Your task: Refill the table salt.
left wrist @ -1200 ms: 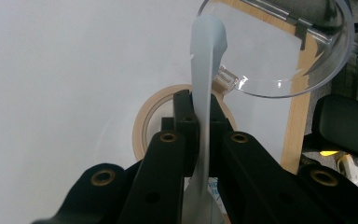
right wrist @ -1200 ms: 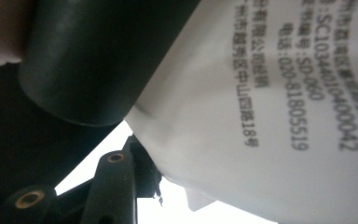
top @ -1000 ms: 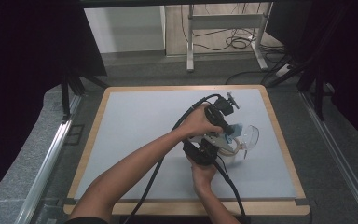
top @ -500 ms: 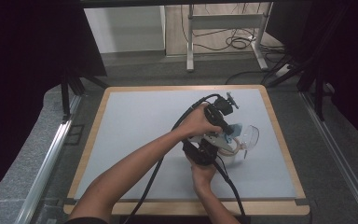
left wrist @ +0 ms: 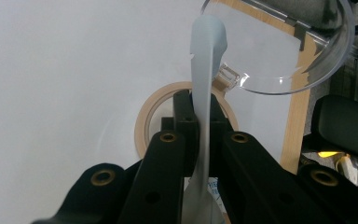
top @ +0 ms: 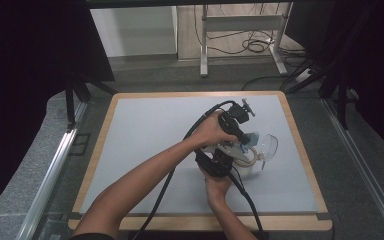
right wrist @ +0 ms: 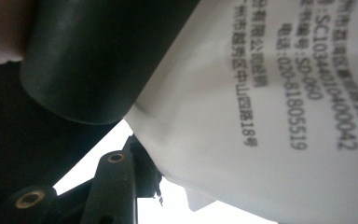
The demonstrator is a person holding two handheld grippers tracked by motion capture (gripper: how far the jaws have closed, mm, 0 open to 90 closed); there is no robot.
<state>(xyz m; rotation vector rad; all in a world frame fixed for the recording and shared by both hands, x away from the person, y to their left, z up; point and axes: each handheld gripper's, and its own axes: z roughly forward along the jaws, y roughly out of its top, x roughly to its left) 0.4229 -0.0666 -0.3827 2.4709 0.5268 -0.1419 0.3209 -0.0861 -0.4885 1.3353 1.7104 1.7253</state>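
My left tongs (left wrist: 200,135) grip the packet's pale flat edge (left wrist: 204,84), which runs straight ahead above the tape roll (left wrist: 144,121), while my right tongs (right wrist: 144,179) pinch the packet's printed face (right wrist: 270,116) from below.

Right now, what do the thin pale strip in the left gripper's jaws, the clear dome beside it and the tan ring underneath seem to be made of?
Pale grey-blue strip: thin flexible film or foil, perhaps a packet edge; it bends and looks matte. Clear round dome lid: glossy transparent plastic, the table shows through it. Tan ring: likely a masking-tape roll, with a matte papery look.
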